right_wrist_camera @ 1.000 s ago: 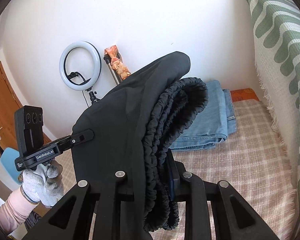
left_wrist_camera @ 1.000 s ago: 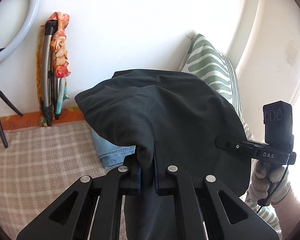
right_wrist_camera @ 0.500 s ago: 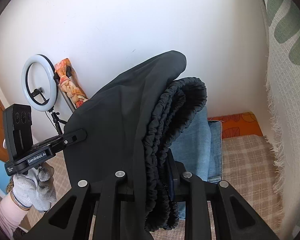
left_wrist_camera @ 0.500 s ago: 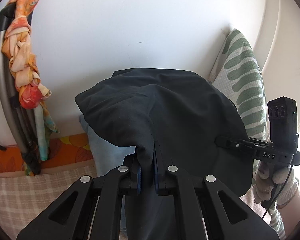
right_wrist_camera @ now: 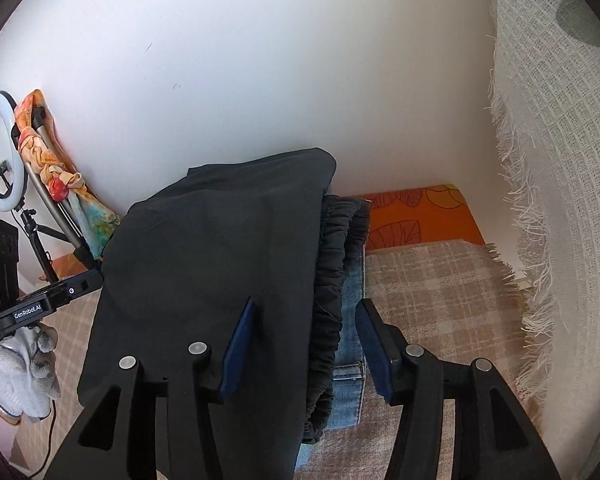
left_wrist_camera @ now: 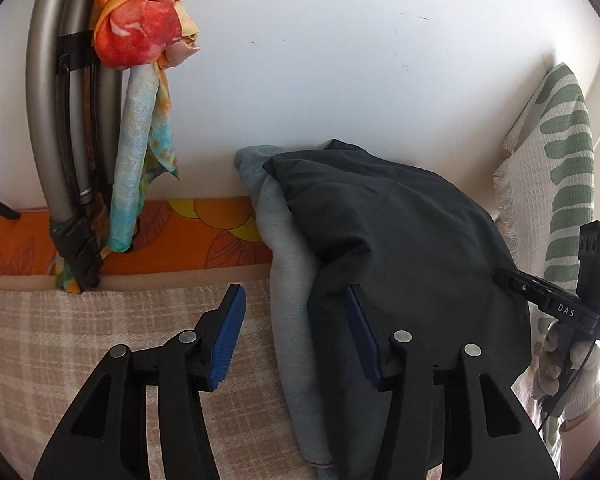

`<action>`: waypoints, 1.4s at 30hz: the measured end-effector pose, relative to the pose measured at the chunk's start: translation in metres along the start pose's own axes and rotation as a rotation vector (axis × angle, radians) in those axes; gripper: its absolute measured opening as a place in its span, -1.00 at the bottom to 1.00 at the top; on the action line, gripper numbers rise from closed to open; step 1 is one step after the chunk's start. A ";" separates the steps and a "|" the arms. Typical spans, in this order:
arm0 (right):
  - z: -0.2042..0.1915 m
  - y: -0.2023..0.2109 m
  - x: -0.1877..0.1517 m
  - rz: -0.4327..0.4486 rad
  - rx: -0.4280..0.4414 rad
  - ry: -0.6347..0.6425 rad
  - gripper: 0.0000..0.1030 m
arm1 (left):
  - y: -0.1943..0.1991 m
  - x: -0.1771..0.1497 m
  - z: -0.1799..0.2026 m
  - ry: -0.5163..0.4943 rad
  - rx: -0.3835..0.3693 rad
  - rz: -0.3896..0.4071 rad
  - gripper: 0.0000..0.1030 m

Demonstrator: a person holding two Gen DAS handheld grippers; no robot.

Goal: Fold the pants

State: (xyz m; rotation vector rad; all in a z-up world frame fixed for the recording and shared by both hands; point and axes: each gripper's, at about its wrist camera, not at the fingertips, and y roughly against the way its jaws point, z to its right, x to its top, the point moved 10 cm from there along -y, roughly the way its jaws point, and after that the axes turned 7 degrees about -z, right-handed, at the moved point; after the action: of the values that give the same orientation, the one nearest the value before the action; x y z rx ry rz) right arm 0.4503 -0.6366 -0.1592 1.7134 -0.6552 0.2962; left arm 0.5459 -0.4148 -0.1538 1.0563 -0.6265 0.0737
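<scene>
The folded black pants (left_wrist_camera: 400, 240) lie on a folded pair of blue jeans (left_wrist_camera: 288, 280) against the wall. My left gripper (left_wrist_camera: 296, 320) has its jaws opening. The left edges of the jeans and of the black pants lie between the blue pads (left_wrist_camera: 228, 332), which do not press on them. In the right wrist view the black pants (right_wrist_camera: 220, 260) show their gathered elastic waistband (right_wrist_camera: 332, 280) over the jeans (right_wrist_camera: 350, 320). My right gripper (right_wrist_camera: 306, 340) straddles that waistband with its jaws opening and pads clear of the cloth.
A checked blanket (left_wrist_camera: 60, 340) covers the surface, with an orange floral sheet (left_wrist_camera: 204, 232) along the wall. Grey metal tubes with a colourful scarf (left_wrist_camera: 140, 20) lean at the left. A white-and-green fringed throw (right_wrist_camera: 540, 160) hangs at the right. A ring light (right_wrist_camera: 0, 152) stands far left. Gloved hands (right_wrist_camera: 20, 372) hold both grippers.
Both grippers carried the black pants down toward the wall and onto the jeans. Their jaws, shut on the cloth before, have parted and let it go.
</scene>
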 end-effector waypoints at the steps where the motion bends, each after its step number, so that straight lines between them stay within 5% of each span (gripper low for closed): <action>1: 0.000 0.004 -0.002 0.007 -0.011 0.003 0.11 | 0.004 -0.003 -0.001 0.004 -0.006 0.001 -0.02; 7: -0.009 0.039 -0.003 0.081 -0.088 0.012 0.19 | 0.014 -0.014 0.014 -0.019 -0.042 0.002 -0.02; 12: -0.062 0.050 0.019 0.076 0.021 0.085 0.21 | 0.012 -0.039 0.031 -0.009 -0.119 -0.017 -0.02; 18: -0.149 0.014 0.053 0.010 0.087 0.217 0.21 | 0.007 -0.068 0.031 0.047 -0.216 -0.021 -0.10; 19: -0.162 0.004 0.058 -0.007 0.079 0.242 0.21 | 0.008 -0.070 0.032 0.042 -0.223 -0.014 -0.16; 21: -0.188 -0.018 0.065 -0.042 0.054 0.303 0.21 | 0.012 -0.073 0.032 0.031 -0.225 0.008 -0.61; 30: -0.227 -0.116 0.075 -0.210 -0.195 0.486 0.11 | 0.021 -0.071 0.029 0.032 -0.288 0.041 -0.80; 33: -0.216 -0.135 0.077 -0.246 -0.305 0.500 -0.18 | 0.020 -0.069 0.030 0.030 -0.291 0.042 -0.82; 37: -0.209 -0.133 0.088 -0.185 -0.274 0.401 -0.83 | 0.016 -0.069 0.029 0.000 -0.278 0.035 -0.88; 42: -0.200 -0.135 0.089 -0.143 -0.230 0.327 -0.89 | 0.016 -0.077 0.027 -0.014 -0.246 0.018 -0.87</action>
State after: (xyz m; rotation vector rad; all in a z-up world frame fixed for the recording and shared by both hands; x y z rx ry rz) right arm 0.6291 -0.4525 -0.1721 1.4411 -0.3118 0.3751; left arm 0.4655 -0.4110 -0.1720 0.8138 -0.6401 0.0039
